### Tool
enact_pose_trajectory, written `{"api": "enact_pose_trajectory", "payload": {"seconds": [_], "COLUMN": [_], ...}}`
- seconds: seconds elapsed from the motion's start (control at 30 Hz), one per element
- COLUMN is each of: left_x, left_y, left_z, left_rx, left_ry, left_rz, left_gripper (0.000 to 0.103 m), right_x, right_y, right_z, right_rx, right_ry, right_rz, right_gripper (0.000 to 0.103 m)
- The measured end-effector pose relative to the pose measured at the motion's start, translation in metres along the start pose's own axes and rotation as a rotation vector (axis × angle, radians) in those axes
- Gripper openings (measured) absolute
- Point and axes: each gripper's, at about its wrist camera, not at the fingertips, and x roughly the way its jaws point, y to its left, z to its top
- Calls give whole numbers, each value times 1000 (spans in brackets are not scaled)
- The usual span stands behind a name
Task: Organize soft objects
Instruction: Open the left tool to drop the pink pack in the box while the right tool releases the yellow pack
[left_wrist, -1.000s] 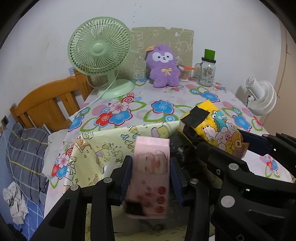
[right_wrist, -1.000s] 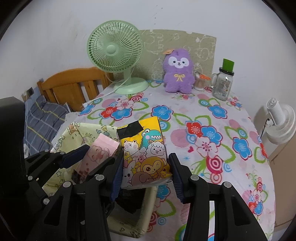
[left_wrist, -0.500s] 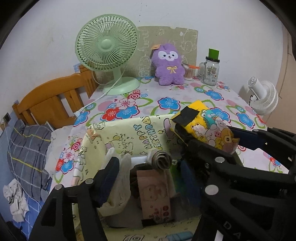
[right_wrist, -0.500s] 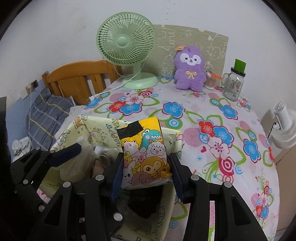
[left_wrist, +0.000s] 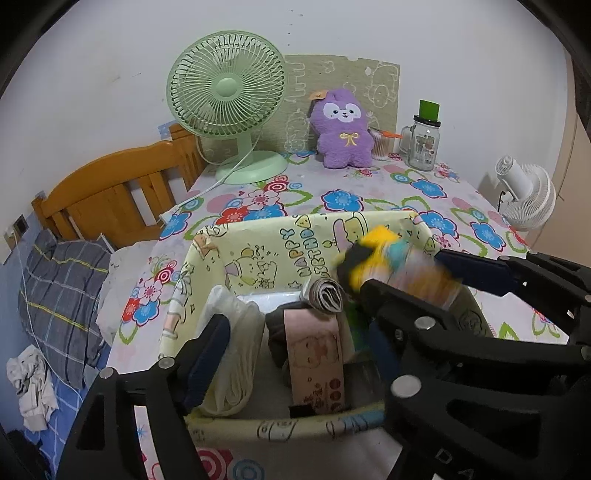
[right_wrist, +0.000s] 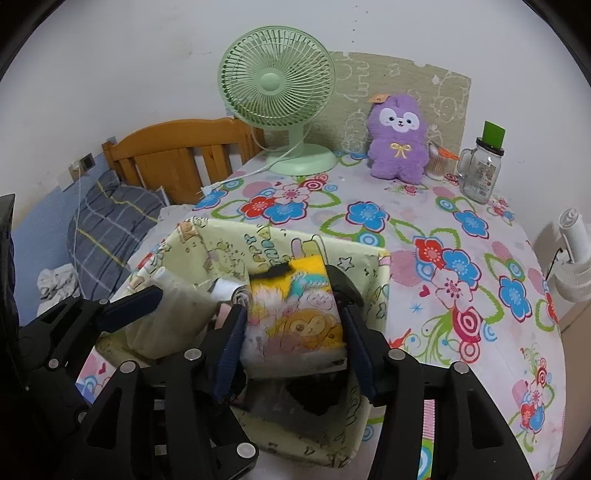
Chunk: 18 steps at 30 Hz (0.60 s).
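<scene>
Right gripper (right_wrist: 293, 345): jaws opening, yellow cartoon-animal pack (right_wrist: 295, 317) between them, motion-blurred, over fabric bin (right_wrist: 373, 291); pad contact unclear. Left gripper (left_wrist: 295, 341): jaws opening, wide apart, clamping nothing; pink tissue pack (left_wrist: 317, 363) stands in bin beneath. Bin: pale yellow, cartoon print, on floral tablecloth (right_wrist: 461, 236). Inside: white folded cloth (left_wrist: 232, 354), rolled grey item (left_wrist: 325, 295), dark items hard to identify. Far edge: purple plush (right_wrist: 399, 142), green fan (right_wrist: 277, 85), glass jar (right_wrist: 480, 170).

Flowered table (left_wrist: 343, 201), fabric bin (left_wrist: 266, 251), green fan (left_wrist: 236, 110), purple plush (left_wrist: 341, 133), jar (left_wrist: 424, 144)
</scene>
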Motion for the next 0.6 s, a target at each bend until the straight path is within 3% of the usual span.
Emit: {"api": "enact_pose_trajectory", "payload": {"seconds": [0.13,0.6], "left_x": [-5,-17], "left_y": [-2,-21], "left_z": [-8,-16], "left_rx": [4,2], "left_ry": [-8,-32], "left_rz": [4,4], "left_gripper": [83,89], "right_x": [-6,-32], "right_y": [1,-14], "right_z": [-6,-24], "right_rx": [-16,-1], "right_ry": [-16,-65], "right_rz": [-36,-137], "right_gripper": [78,87]}}
